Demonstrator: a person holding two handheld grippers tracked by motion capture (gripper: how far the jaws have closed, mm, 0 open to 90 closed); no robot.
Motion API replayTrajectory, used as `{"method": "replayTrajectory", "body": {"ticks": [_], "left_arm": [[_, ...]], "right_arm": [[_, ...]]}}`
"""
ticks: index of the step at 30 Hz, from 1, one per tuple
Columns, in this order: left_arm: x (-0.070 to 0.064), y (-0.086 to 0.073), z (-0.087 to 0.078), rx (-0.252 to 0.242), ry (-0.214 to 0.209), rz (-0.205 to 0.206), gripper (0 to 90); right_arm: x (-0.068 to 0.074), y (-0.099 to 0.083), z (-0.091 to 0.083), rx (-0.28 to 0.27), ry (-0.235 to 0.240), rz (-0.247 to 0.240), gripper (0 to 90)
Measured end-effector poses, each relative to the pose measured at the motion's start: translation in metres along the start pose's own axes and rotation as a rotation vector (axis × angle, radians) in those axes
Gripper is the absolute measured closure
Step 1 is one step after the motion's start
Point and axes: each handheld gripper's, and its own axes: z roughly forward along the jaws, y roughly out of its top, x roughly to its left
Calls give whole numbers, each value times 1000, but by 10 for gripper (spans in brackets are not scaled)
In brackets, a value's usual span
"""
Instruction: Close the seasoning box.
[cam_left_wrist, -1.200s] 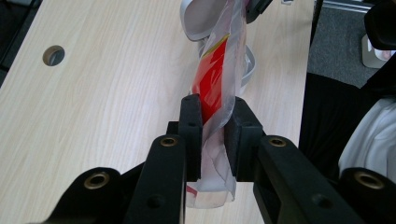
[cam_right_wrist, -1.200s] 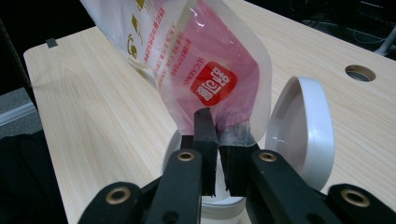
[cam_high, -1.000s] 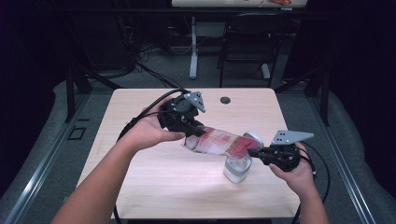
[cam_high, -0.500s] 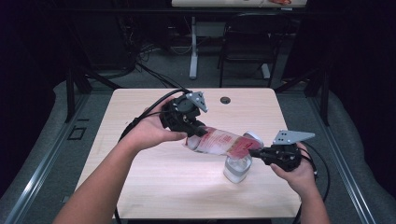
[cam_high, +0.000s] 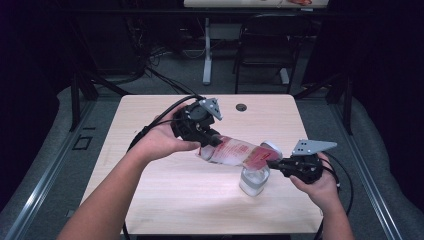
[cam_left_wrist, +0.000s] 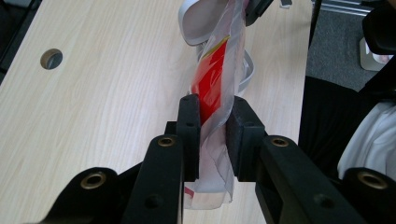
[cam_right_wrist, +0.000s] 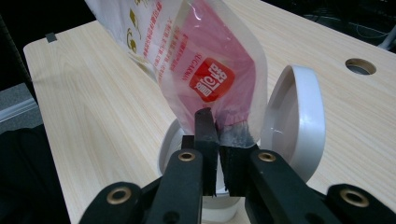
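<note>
Both grippers are clamping the same plastic pouch (cam_high: 235, 152), 1 at each end, holding it stretched in the air above the table (cam_high: 150, 200). Left gripper (cam_high: 212, 141) is pinching the pouch's crumpled end, jaws nearly closed with the film squeezed between them. Right gripper (cam_high: 272, 162) is gripping the opposite end, jaws pressed almost together on the red-printed edge. The pouch is sloping down from the left gripper toward the right one. Directly under the right gripper's tips, a clear jar (cam_high: 253, 181) is standing on the table, its white hinged lid (cam_right_wrist: 294, 126) flipped open just beyond the jaws. Probably something pinkish inside the pouch, hard to confirm.
</note>
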Motion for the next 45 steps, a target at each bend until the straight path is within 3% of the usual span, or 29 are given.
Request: {"method": "replayTrajectory", "body": {"ticks": [45], "left_arm": [[-1, 6, 1, 4, 3, 10, 759]], "right_arm": [[0, -1, -4, 14, 6, 7, 855]]}}
